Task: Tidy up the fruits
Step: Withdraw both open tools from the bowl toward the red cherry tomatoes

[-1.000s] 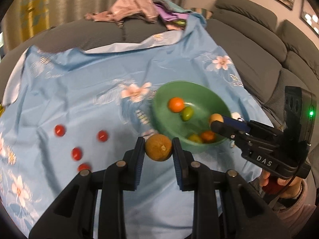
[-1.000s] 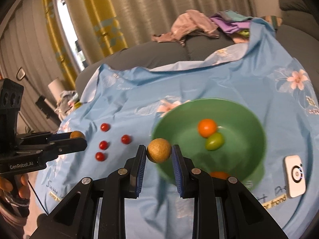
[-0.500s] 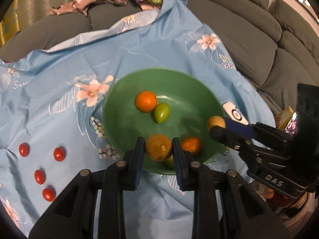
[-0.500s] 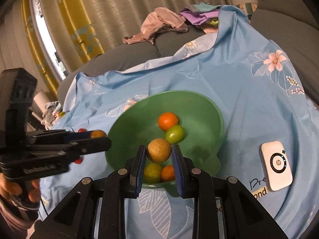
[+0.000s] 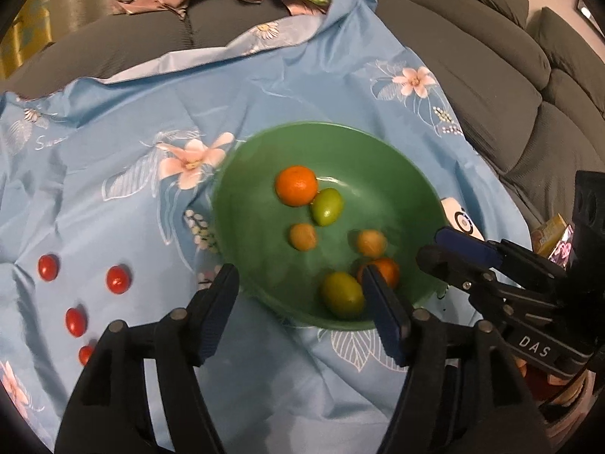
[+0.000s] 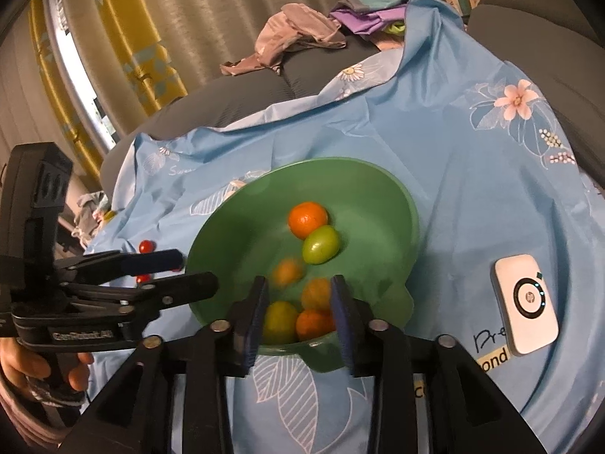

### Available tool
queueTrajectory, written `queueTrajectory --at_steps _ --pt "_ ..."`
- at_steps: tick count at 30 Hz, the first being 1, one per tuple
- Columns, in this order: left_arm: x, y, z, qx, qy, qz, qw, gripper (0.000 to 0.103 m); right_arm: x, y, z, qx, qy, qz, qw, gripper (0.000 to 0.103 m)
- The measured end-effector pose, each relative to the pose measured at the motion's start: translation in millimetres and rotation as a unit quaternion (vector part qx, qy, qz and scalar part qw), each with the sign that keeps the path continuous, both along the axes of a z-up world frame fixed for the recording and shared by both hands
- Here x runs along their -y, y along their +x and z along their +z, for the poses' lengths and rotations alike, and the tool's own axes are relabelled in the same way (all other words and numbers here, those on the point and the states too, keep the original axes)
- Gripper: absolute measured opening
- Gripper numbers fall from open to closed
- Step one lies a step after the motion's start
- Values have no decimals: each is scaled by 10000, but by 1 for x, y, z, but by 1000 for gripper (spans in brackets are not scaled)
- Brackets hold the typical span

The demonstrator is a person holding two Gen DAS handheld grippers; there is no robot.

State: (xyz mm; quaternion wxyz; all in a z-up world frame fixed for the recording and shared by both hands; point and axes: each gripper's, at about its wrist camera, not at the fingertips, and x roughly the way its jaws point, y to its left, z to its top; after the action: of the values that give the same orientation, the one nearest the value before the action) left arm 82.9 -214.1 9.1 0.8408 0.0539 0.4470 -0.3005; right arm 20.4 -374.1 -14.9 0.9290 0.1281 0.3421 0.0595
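Lying nr bowl [image 6: 412,223]: wht device [image 6: 526,306], cherry toms [image 5: 118,280]

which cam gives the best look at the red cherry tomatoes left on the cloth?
Left wrist. It shows four cherry tomatoes in the open on the blue cloth, beside the green bowl. In the right wrist view the left gripper crosses them, so only a couple of tomatoes peek out.
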Motion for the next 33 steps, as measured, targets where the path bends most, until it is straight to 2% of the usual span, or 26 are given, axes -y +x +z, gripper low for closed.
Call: queueTrajectory --at_steps 4,7,16,22,28,33 --pt "-22 -13 4 90 -5 234 9997 77 -3 -7 3 98 94 99 9999 39" --pt "-45 -25 -3 76 190 471 9987 80 -11 -10 5 166 127 288 9994 39" --pt "-129 -59 -37 -560 435 1228 9899 80 -56 -19 8 217 -58 991 9948 39" --pt "-165 -74 -36 -604 289 1608 9847 80 -86 -22 9 149 -221 1324 9908 39" --pt "-182 -81 -34 -561 -7 1796 9821 80 -115 -26 9 58 -480 1634 9854 39" --pt "-191 -85 -36 -562 -76 1859 9809 80 -133 -27 6 -15 -649 1865 9803 39"
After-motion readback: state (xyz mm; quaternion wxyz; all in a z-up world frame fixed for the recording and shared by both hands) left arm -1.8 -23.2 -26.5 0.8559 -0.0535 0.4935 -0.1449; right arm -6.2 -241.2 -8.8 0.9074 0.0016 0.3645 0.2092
